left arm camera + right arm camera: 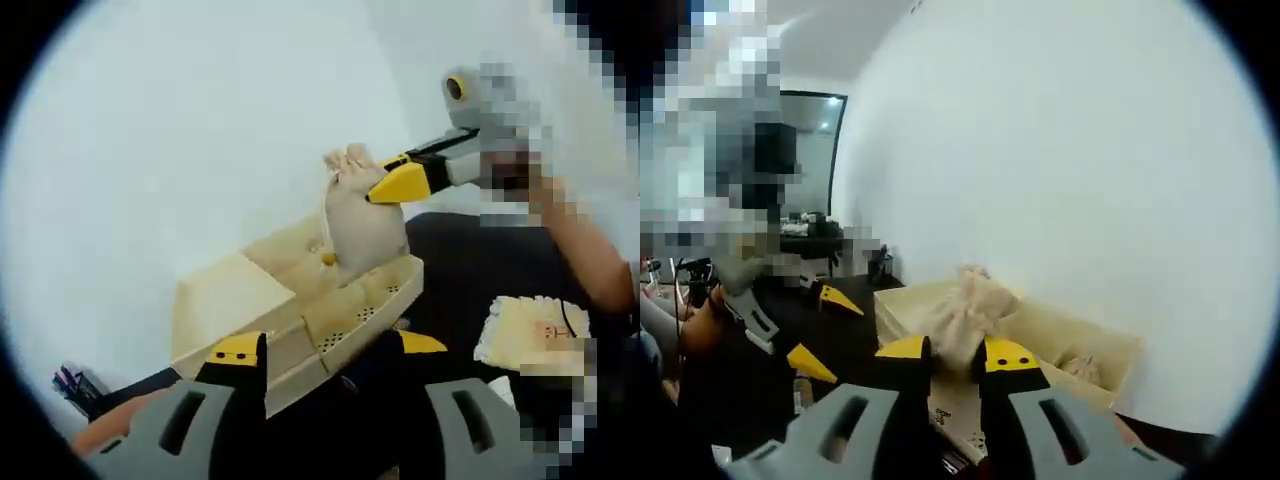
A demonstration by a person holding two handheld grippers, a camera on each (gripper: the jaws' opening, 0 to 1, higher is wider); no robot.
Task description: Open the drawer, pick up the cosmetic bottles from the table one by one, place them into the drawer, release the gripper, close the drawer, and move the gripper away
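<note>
Held by its gathered neck in the yellow-tipped right gripper point(400, 183), entering from the upper right of the left gripper view: a small beige drawstring cloth pouch point(362, 225), hanging just above the pulled-out drawer point(365, 305) of a pale cream plastic organiser box point(225, 305) near frame centre. Seen in the right gripper view as the same pouch point(965, 315) pinched between that gripper's point(956, 352) two yellow tips at lower centre, jaws nearly closed on the fabric, with the open cream box point(1080, 335) behind and to the right. At the bottom of the left gripper view, the left gripper point(325, 345), jaws spread wide with nothing between them, close to the drawer front. On the dark tabletop point(470, 270) at lower right of that view, a pale yellow fringed cloth item point(530, 330). Behind everything, a white wall point(200, 150).
</note>
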